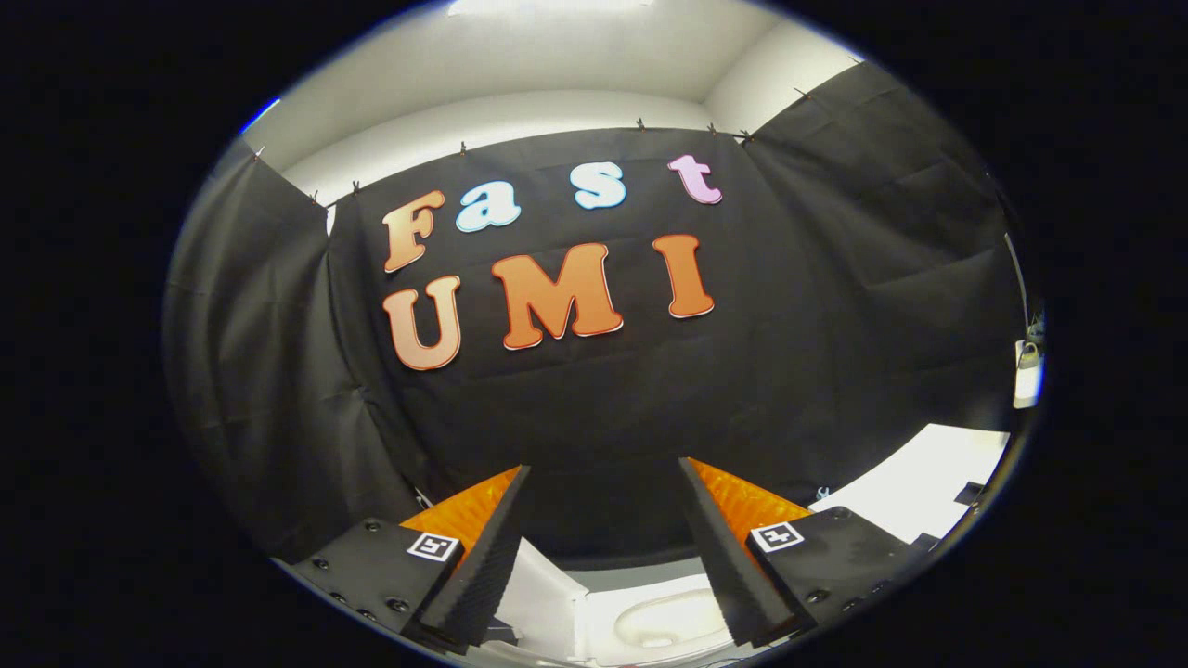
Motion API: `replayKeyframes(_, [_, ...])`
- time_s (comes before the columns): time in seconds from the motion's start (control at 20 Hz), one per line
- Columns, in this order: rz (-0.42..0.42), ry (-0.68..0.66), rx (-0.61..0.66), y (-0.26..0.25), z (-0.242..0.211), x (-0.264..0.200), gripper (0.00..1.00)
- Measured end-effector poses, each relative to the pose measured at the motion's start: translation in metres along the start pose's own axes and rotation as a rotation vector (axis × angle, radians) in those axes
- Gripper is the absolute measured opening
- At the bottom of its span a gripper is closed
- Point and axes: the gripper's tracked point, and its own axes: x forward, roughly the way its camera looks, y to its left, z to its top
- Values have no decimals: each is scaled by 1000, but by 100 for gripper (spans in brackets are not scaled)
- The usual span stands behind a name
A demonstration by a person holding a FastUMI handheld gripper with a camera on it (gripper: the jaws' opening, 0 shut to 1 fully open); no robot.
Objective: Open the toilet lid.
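white toilet (650,617) low between the gripper (603,557) jaws, spread wide, pinching nothing

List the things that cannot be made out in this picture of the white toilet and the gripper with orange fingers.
- White ceramic toilet, gripper view: the black ribbed pads of the open gripper cover its sides, so the lid's position cannot be judged.
- Small white object hanging beside the black cloth wall: too small and distorted to identify.
- White flat surface beyond the right finger: cut off, its nature unclear.
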Motion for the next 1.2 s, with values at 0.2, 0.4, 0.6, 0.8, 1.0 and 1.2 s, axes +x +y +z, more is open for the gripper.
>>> replayKeyframes(0.2, [-20, -36, -8, -15, 31, -6, 98])
replayKeyframes(0.4, [-27, -46, -13, -25, 44, -8, 98])
replayKeyframes(0.6, [-36, -41, -19, -32, 42, -8, 98])
replayKeyframes(0.8, [-42, -33, -34, -34, 39, -4, 98])
replayKeyframes(1.0, [-39, -25, -50, -31, 36, 0, 98])
replayKeyframes(1.2, [-33, -11, -55, -28, 29, 3, 98])
